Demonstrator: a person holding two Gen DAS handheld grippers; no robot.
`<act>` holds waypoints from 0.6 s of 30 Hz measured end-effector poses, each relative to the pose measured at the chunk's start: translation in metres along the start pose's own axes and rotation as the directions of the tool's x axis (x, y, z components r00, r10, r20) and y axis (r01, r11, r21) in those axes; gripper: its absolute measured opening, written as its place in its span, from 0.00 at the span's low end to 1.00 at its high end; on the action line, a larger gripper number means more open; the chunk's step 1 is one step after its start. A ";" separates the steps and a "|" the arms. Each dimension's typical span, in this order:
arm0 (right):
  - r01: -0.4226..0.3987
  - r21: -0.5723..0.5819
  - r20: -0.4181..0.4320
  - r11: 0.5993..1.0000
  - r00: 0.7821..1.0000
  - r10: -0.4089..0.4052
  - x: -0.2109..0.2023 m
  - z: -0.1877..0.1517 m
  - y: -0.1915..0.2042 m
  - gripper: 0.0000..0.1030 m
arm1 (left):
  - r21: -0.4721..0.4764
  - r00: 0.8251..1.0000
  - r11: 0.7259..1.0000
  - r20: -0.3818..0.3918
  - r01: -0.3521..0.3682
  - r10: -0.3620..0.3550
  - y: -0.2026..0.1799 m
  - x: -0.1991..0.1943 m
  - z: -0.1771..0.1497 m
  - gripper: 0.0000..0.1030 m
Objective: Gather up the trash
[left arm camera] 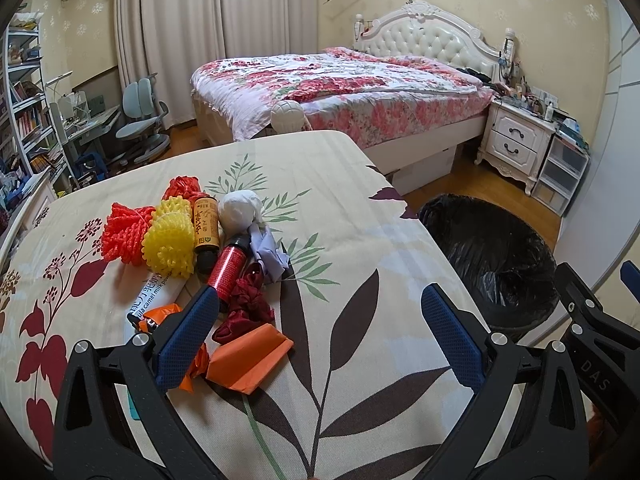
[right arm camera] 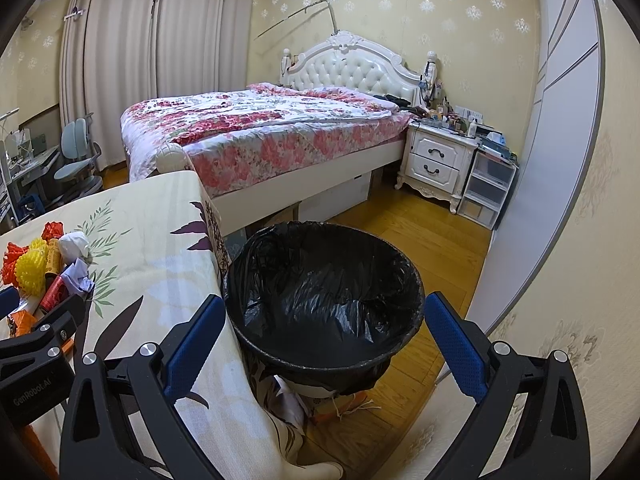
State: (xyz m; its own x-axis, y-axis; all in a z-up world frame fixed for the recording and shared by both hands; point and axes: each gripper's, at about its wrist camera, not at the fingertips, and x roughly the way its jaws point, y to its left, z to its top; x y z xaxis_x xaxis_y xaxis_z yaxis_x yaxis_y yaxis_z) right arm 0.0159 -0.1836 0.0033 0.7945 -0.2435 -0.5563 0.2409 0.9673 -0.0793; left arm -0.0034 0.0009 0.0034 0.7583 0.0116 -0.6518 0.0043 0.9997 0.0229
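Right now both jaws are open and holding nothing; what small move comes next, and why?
Probably ease the left gripper forward and left onto the orange wrapper, then close. It is the nearest piece of the trash pile on the table, just inside the left finger, and the black-lined bin already waits open under the right gripper.

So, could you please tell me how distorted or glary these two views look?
Left wrist view: strong fisheye bowing, black corner vignette, leaf-print tablecloth sharp. Right wrist view: wardrobe edge curves; soft sheen on black plastic bin liner, no harsh glare.
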 end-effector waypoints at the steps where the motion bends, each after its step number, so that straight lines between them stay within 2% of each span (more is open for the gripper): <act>1: 0.000 0.000 0.000 1.000 1.000 0.000 0.000 0.000 0.000 0.94 | -0.001 1.000 1.000 0.000 0.000 0.000 0.000 0.000 0.000 0.96; 18: -0.001 0.005 -0.008 1.000 1.000 0.001 0.003 -0.005 0.000 0.94 | -0.001 1.000 1.000 -0.002 0.000 0.000 0.001 0.001 0.000 0.96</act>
State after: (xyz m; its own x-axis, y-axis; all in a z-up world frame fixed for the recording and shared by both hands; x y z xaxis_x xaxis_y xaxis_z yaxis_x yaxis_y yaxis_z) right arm 0.0154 -0.1834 -0.0025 0.7904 -0.2418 -0.5628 0.2429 0.9672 -0.0744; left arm -0.0026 0.0016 0.0020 0.7568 0.0117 -0.6535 0.0036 0.9997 0.0222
